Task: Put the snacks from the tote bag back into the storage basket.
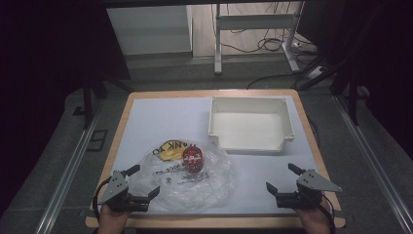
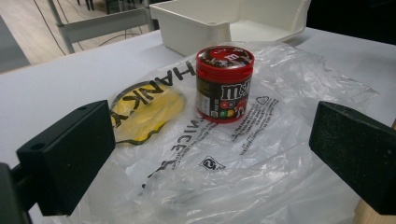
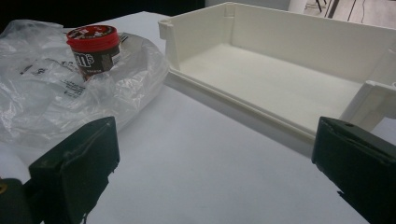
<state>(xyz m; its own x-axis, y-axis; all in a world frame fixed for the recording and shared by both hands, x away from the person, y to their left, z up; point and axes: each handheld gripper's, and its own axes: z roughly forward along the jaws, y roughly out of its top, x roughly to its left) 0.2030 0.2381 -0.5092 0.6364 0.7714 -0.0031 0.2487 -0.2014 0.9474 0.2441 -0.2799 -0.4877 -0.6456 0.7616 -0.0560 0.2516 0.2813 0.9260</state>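
A small candy tub [image 1: 192, 160] with a red lid stands upright on a crumpled clear plastic bag [image 1: 195, 183] printed in black and yellow, at the table's front left of centre. The tub [image 2: 224, 84] and the bag [image 2: 261, 154] lie just ahead of my left gripper [image 1: 144, 181], which is open at the bag's left edge with nothing between its jaws. My right gripper [image 1: 286, 178] is open over bare table at the front right, holding nothing. From it the tub [image 3: 95, 49] shows at upper left and an empty white tray [image 3: 280, 74] straight ahead.
The white tray [image 1: 213, 117] sits at the table's back right, open side up. A white sheet [image 1: 160, 122] covers the wooden tabletop. Beyond the far edge stand a table frame and cables [image 1: 263, 44] on the floor.
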